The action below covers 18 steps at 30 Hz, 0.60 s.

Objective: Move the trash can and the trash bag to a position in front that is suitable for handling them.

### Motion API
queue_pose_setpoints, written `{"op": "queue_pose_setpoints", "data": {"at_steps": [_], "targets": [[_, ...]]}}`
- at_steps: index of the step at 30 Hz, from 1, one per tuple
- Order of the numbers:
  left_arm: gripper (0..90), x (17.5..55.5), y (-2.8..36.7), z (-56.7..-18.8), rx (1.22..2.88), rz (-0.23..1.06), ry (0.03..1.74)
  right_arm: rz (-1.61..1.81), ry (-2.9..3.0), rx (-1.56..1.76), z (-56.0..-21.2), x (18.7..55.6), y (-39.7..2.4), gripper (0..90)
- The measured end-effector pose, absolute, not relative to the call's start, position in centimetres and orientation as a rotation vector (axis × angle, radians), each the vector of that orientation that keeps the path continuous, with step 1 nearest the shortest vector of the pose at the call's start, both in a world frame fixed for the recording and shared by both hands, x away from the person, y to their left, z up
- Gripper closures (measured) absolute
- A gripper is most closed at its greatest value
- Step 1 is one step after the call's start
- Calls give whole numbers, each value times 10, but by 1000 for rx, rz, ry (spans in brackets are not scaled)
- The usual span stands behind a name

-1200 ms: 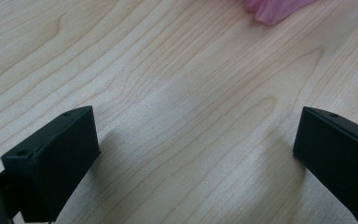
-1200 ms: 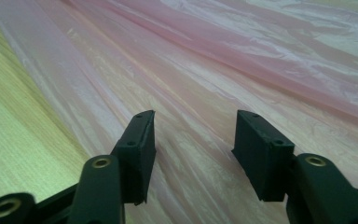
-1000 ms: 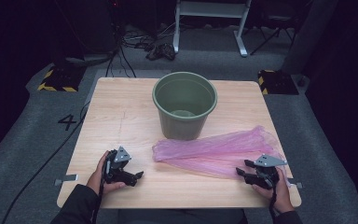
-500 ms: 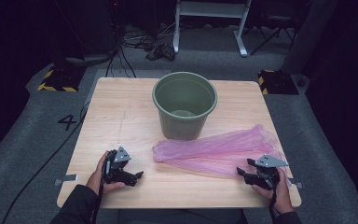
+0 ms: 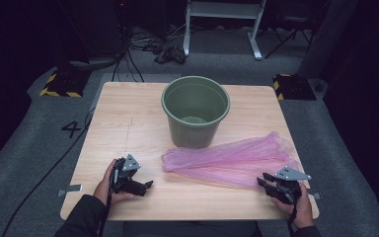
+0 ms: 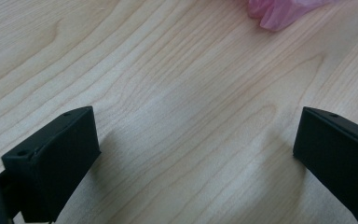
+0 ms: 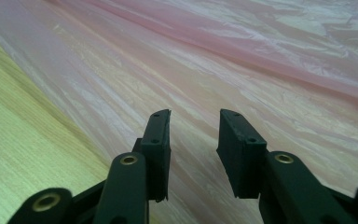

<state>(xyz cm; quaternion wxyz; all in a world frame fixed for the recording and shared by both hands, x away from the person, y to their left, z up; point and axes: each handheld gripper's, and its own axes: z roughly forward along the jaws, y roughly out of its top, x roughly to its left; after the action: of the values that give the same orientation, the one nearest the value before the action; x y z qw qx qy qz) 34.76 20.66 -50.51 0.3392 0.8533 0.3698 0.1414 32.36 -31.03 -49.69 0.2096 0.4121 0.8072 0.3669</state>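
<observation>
A pink plastic bag [image 5: 227, 158] lies flat across the right half of the wooden table [image 5: 128, 123], in front of an upright, empty green bucket [image 5: 195, 116]. My right gripper [image 5: 265, 181] rests at the bag's near right edge. In the right gripper view its jaws [image 7: 194, 116] hover over the pink bag [image 7: 237, 60]. They have just been closing, with a gap left and no film pinched between them. My left gripper [image 5: 147, 186] sits on bare wood at the near left, its jaws [image 6: 198, 116] wide open. The bag's tip [image 6: 279, 11] lies ahead of it.
The table's near edge runs just behind both hands. Beyond the table is grey floor with cables, a white frame's legs [image 5: 222, 29] and yellow-black striped blocks [image 5: 59, 86].
Both hands, the bag and the bucket keep their places. Any narrowing of the right jaws is too small to make out in the high view.
</observation>
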Motion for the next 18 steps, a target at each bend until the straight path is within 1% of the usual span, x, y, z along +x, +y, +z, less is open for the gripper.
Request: {"op": "queue_pose_setpoints", "data": {"at_steps": [6, 18], "targets": [[0, 353, 200, -505, 2229, 360, 940, 1011, 2254, 1155, -500, 328, -311, 687], [1, 365, 188, -505, 2249, 336, 880, 993, 2230, 1164, -500, 341, -314, 702]]}}
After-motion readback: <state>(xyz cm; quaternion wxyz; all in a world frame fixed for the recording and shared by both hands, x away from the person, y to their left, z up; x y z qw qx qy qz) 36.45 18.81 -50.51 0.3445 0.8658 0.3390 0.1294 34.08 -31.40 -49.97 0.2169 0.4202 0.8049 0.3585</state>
